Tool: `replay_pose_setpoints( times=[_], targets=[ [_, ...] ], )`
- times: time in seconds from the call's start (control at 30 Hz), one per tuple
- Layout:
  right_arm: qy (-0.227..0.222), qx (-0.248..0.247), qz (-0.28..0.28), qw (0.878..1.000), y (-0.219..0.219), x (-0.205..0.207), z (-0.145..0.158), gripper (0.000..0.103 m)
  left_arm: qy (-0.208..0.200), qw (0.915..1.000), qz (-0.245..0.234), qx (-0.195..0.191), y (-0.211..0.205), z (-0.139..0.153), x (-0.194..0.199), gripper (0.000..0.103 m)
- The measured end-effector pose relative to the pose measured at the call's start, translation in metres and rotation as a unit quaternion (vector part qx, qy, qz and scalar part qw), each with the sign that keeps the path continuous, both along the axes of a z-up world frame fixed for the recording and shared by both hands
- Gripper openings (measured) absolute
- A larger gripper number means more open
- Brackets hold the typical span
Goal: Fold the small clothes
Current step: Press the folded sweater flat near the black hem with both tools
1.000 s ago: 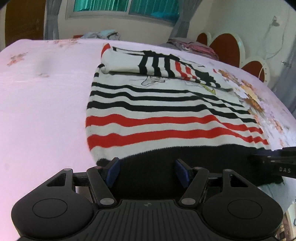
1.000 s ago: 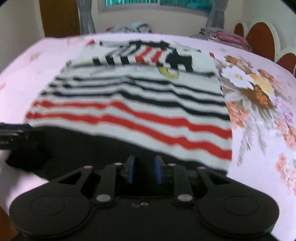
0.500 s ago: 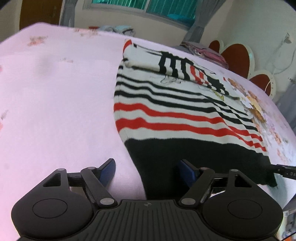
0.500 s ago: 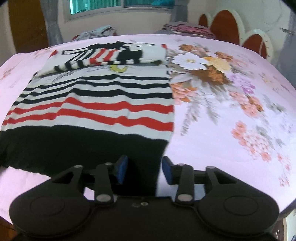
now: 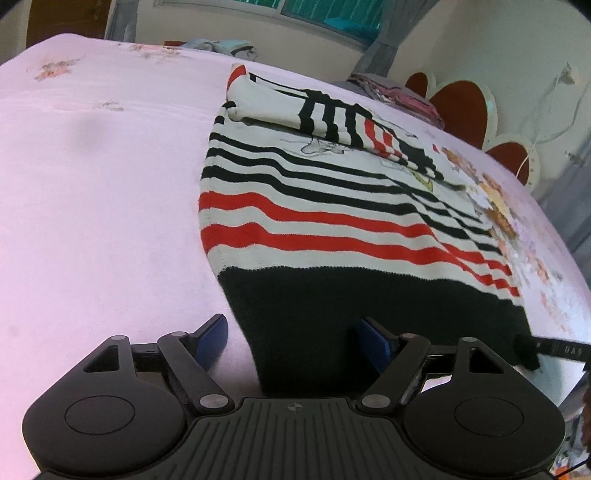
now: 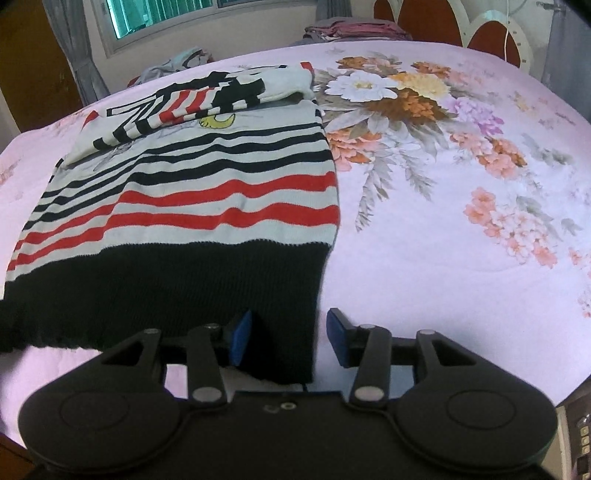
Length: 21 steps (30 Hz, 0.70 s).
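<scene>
Pink floral bedsheet covers the bed point(image 6: 461, 258) where the striped sweater point(image 5: 332, 221) lies flat, its black hem's corners sitting unpinched between the spread jaws of the left hand-held gripper point(image 5: 291, 341), wide open, and the right hand-held gripper point(image 6: 290, 338), partly open.

Bare bed point(image 5: 92, 206) left of sweater point(image 5: 332, 236): open passage. Flowered spread point(image 6: 461, 155) right of sweater equally open. Folded sleeves point(image 6: 207, 99) heaped at far end, a low bump. Clothes piles point(image 6: 354, 27) and headboard point(image 6: 491, 40) beyond, well apart.
</scene>
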State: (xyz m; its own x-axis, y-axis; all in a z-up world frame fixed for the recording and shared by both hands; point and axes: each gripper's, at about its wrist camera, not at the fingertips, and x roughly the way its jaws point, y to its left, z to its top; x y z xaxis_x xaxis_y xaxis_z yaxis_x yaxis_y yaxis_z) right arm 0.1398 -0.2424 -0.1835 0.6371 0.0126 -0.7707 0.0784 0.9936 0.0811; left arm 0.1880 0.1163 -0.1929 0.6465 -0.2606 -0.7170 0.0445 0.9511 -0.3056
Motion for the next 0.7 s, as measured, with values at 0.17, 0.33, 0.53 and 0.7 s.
replay_pose_setpoints(
  times=[0.17, 0.33, 0.53, 0.7],
  targets=[
    [0.002, 0.003, 0.008, 1.0, 0.003, 0.004, 0.001, 0.039, 0.004, 0.9997, -0.001, 0.025, -0.01, 0.002, 0.001, 0.076],
    [0.004, 0.001, 0.014, 1.0, 0.004, 0.004, 0.002, 0.036, 0.015, 0.9996, -0.018, 0.013, -0.021, 0.004, 0.003, 0.076],
    [0.008, 0.002, 0.016, 1.0, 0.003, 0.006, 0.002, 0.037, 0.02, 0.9992, -0.027, 0.023, -0.031, 0.004, 0.002, 0.076],
    [0.012, 0.006, 0.011, 1.0, 0.001, 0.006, 0.002, 0.044, 0.025, 0.9989, -0.03, 0.026, -0.03, 0.005, 0.003, 0.076]
  ],
)
